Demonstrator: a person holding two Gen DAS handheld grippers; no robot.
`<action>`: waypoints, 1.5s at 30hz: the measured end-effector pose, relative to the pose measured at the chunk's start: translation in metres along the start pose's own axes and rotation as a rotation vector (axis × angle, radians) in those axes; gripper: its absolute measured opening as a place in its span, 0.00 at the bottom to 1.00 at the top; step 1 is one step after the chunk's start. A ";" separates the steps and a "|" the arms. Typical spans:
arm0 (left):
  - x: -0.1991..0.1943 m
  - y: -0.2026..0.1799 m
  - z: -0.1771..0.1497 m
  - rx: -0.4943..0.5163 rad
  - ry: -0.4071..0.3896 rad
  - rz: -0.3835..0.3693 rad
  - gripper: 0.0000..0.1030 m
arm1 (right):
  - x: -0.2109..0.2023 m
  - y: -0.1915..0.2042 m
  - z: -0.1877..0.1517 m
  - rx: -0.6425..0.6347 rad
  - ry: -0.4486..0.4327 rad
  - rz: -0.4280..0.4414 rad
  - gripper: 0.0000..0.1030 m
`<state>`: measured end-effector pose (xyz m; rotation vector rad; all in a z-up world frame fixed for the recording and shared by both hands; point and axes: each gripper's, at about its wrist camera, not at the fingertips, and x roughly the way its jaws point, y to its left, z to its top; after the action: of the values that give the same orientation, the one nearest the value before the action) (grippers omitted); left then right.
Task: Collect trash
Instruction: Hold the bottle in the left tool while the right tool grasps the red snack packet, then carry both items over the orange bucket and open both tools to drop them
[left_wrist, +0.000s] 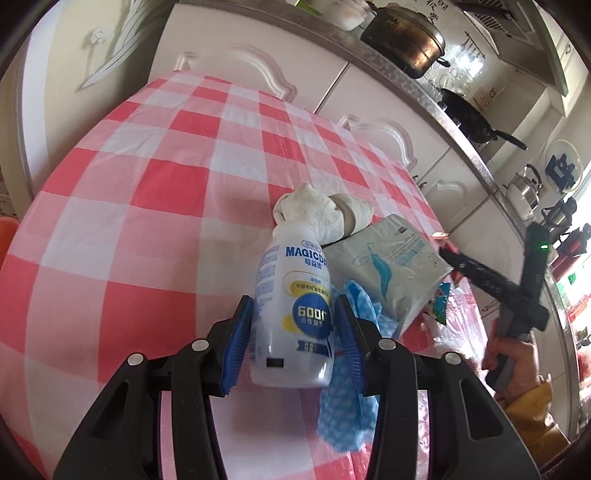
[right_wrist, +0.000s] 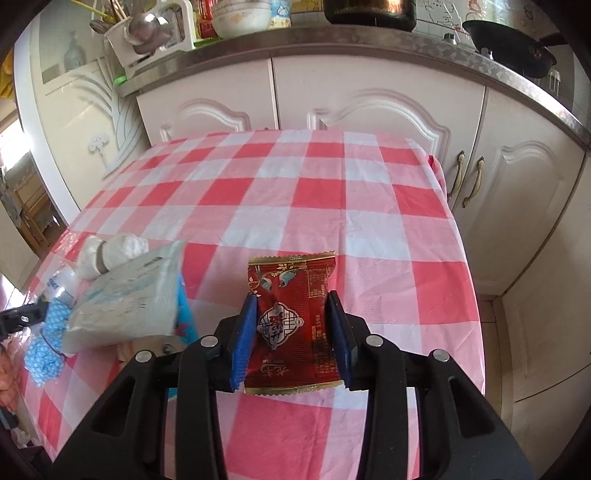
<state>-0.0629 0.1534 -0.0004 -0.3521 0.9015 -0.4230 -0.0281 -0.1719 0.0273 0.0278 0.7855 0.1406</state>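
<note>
Left gripper (left_wrist: 295, 332) clamps a white bottle (left_wrist: 291, 314); right gripper (right_wrist: 291, 332) pinches a red snack wrapper (right_wrist: 291, 321) above the checkered tablecloth (right_wrist: 295, 206).

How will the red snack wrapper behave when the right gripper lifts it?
The red snack wrapper looks thin and creased, so it will probably flop and weigh little. Its glossy film may slip between the right gripper pads.

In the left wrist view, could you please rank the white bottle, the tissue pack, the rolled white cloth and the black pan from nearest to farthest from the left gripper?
1. White bottle: between the left gripper fingers.
2. Tissue pack: ahead, right.
3. Rolled white cloth: beyond the bottle's top.
4. Black pan: counter, far right.
</note>
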 end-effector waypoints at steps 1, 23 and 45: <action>0.001 -0.001 0.000 0.001 -0.006 -0.005 0.43 | -0.003 0.002 0.001 0.004 -0.009 0.005 0.38; -0.073 0.044 -0.001 -0.098 -0.174 0.017 0.43 | -0.031 0.096 0.034 0.031 -0.061 0.292 0.38; -0.161 0.199 -0.034 -0.389 -0.310 0.270 0.43 | 0.019 0.360 0.073 -0.217 0.151 0.709 0.39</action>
<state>-0.1381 0.4004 -0.0037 -0.6243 0.7104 0.0616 -0.0051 0.1890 0.0939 0.0911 0.8806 0.9078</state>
